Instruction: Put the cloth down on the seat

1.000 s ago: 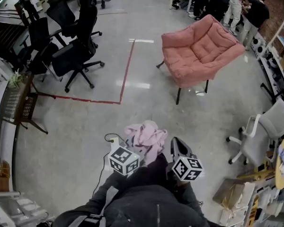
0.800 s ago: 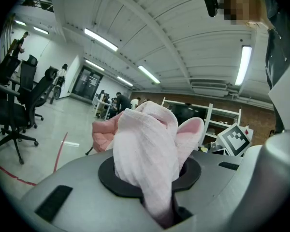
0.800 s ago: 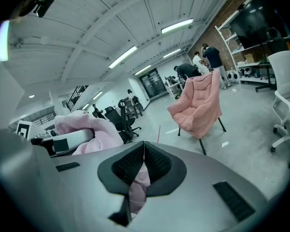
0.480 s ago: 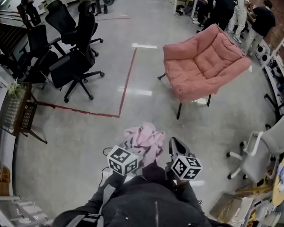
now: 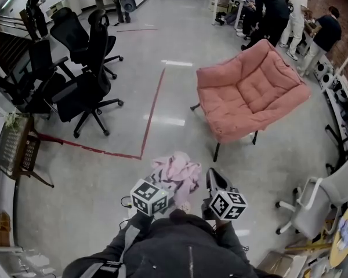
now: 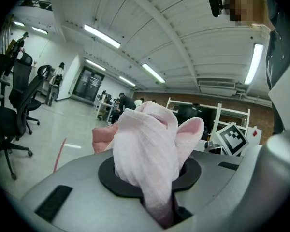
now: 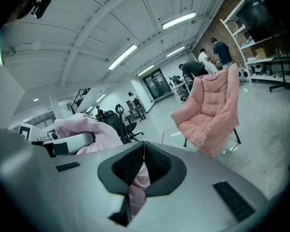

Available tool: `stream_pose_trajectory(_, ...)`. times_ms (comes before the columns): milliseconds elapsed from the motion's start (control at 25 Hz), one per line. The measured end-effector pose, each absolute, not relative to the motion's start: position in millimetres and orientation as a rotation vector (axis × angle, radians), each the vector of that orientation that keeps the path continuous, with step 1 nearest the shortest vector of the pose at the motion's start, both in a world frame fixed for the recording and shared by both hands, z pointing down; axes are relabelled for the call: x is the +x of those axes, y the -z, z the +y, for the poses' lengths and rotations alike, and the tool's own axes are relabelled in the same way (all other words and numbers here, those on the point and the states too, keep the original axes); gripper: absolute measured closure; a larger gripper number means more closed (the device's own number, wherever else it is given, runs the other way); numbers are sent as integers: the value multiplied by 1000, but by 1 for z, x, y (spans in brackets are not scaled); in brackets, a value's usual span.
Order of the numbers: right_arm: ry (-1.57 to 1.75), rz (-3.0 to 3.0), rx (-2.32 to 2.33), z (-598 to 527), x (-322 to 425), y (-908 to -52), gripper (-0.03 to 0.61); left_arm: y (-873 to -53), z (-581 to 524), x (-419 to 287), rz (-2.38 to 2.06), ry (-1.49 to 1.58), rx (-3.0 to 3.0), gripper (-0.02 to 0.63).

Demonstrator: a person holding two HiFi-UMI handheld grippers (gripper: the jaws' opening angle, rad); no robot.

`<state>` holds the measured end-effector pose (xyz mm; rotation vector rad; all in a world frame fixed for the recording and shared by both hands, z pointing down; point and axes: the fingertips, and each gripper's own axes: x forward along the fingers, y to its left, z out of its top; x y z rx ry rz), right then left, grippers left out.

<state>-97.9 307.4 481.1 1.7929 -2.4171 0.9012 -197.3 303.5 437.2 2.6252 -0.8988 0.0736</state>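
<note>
Where it is bunched up between the 2 grippers, the cloth (image 5: pixel 177 171) is seen as a pale pink, crinkled, softly woven heap. It is carried in the air, low in the head view and well apart from the seat (image 5: pixel 249 94). The seat is a wide, salmon-pink, quilted armchair on thin dark legs. A glossy grey floor (image 5: pixel 93 167) is spread beneath, marked by an angled red tape line (image 5: pixel 153 106). Black office chairs (image 5: pixel 84 91) are grouped at the left, a grey office chair (image 5: pixel 325 196) is set at the right, and people (image 5: pixel 278 10) are gathered at the far end. The left gripper (image 6: pixel 157 197) is clamped narrowly on a thick fold of the cloth. The right gripper (image 7: pixel 143 168) is closed with its ribbed black pads meeting, and a thin strip of the cloth is pinched between them.
</note>
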Motion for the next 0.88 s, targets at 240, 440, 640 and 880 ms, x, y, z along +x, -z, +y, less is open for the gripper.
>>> stream_pose_trajectory(240,-917,-2409,1769,290,-87,-491,569,-446,275,-184,-901,-66,2605,509)
stream_pose_trajectory(440,-917,-2416,1770,285,-81,-488,569,-447,268,-178,-890,-67,2587,509)
stream_pose_trajectory(640,-940,-2414,1782,286,-79,-490,569,-444,268,-172,-869,-69,2604,509)
stream_pose_trajectory(880,-939,-2416,1819,287,-76,-488,569,-442,269,-172,-841,-81,2607,509)
